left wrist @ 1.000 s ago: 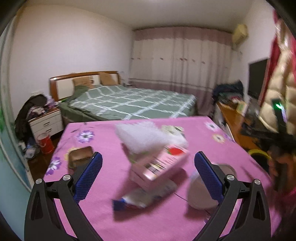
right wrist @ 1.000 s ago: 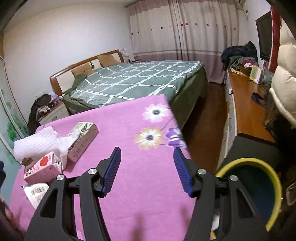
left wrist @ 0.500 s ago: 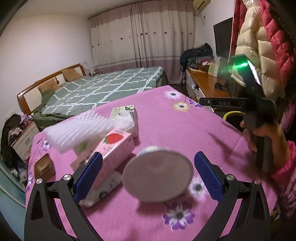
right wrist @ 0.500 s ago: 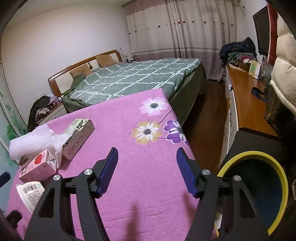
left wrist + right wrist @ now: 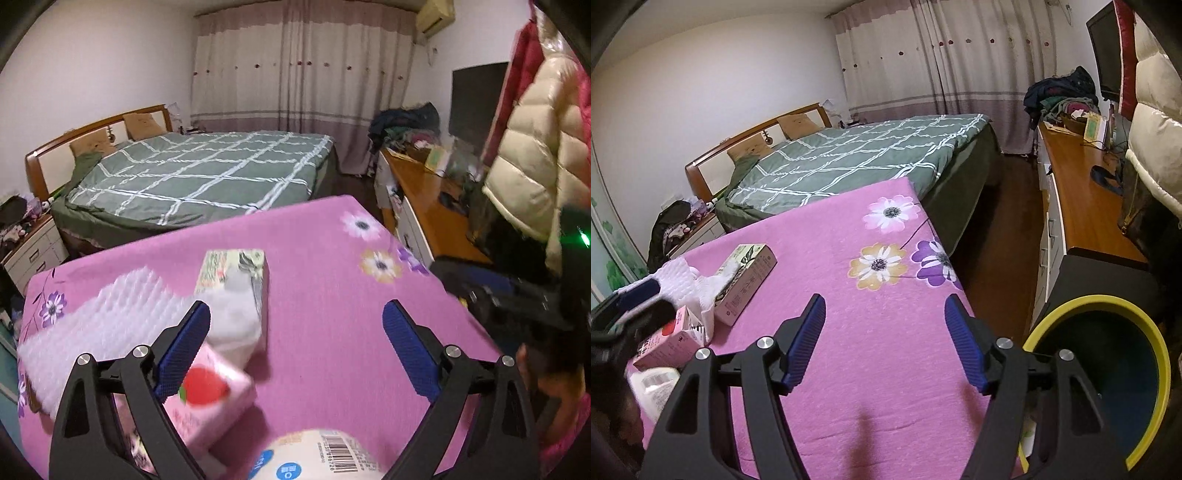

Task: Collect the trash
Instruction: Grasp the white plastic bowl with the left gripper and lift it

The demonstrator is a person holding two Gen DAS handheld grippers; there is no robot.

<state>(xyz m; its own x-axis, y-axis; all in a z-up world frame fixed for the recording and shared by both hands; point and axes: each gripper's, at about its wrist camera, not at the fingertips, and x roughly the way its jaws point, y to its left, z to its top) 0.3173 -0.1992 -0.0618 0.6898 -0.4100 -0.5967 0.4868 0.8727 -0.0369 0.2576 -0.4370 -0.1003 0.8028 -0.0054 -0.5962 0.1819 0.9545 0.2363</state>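
My left gripper (image 5: 295, 332) jaws wide, just closing a little, nothing gripped; cup (image 5: 314, 456) below them at surface near edge. Right gripper (image 5: 884, 339) jaws half open, empty, bin (image 5: 1145, 328) beside surface's right edge.

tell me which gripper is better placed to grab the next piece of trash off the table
Left. The left gripper hangs open right over the pink carton and cup; the right gripper faces bare tablecloth.

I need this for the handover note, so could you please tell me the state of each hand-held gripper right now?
Left hand-held gripper: open, jaws just been closing, holding nothing.
Right hand-held gripper: open, empty.
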